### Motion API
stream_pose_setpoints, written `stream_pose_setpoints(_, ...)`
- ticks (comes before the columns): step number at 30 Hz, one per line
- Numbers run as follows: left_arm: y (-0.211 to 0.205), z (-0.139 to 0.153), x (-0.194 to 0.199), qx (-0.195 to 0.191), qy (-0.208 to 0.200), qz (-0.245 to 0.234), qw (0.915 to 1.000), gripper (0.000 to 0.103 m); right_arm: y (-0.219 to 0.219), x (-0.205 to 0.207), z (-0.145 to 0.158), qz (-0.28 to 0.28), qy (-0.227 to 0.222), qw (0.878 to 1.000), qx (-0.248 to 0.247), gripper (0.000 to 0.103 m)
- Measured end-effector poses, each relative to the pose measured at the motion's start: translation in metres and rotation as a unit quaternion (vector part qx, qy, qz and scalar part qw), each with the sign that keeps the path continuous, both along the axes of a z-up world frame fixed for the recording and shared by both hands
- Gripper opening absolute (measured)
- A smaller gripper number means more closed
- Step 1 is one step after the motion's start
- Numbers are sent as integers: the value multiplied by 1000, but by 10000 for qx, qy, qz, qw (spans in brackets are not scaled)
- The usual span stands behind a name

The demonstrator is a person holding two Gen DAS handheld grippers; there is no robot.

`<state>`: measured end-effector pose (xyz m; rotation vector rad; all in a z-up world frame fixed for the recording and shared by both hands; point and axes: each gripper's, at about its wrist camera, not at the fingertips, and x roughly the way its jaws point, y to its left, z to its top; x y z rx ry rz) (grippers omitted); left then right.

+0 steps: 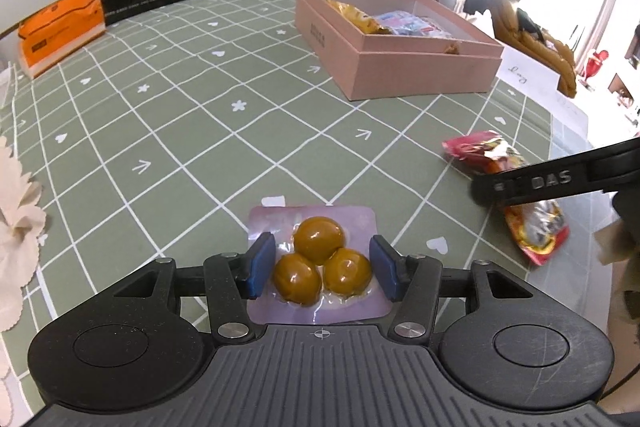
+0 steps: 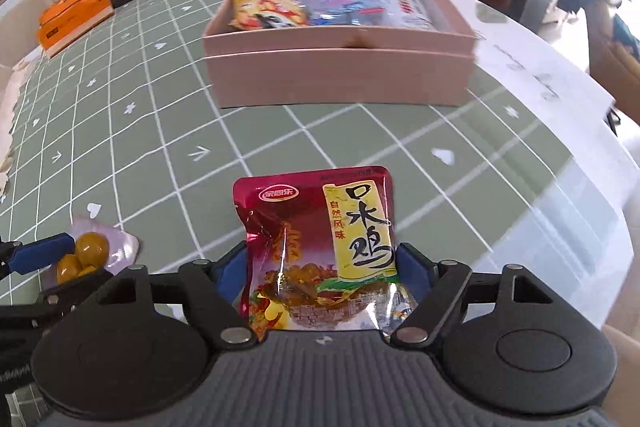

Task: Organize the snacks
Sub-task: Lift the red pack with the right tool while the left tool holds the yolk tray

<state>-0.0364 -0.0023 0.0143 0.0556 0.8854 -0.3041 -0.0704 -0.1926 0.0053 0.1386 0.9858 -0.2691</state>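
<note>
Three glossy round eggs (image 1: 318, 269) in clear film, crinkled foil pouch (image 2: 320, 255) alongside.

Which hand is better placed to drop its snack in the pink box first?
Right, probably. Its tool straddles the red chicken snack pouch with the pink box straight ahead. The left tool straddles the egg pack, box off to its right.
</note>
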Motion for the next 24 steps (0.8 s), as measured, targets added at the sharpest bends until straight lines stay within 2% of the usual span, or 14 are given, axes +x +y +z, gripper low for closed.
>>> stream_pose_setpoints(6,-16,1,-4,-48,132,-177,9997,57,-17,-14,0,-132,-53,9998,120,75)
stream_pose_setpoints(11,-36,-1,-7,102,110,-353,9993,58,-15,-16,-7,62,-37,9998,-174,89)
stream_pose_setpoints(13,-38,-1,-7,125,119,-349,9992,58,-17,-17,-9,44,-122,9999,-110,93)
stream_pose_setpoints(16,-36,-2,-7,69,119,-356,9993,58,-16,-16,-9,90,-184,9997,-158,92)
stream_pose_setpoints(19,-34,-2,-9,14,65,-356,9993,58,-12,-17,-5,253,-272,9990,-241,79)
stream_pose_setpoints(22,-34,-3,-12,13,16,-338,9994,58,-4,-23,9,462,-411,9974,-362,47)
stream_pose_setpoints(24,-35,-3,-13,44,-6,-331,9994,58,-4,-27,19,546,-560,9964,-312,36)
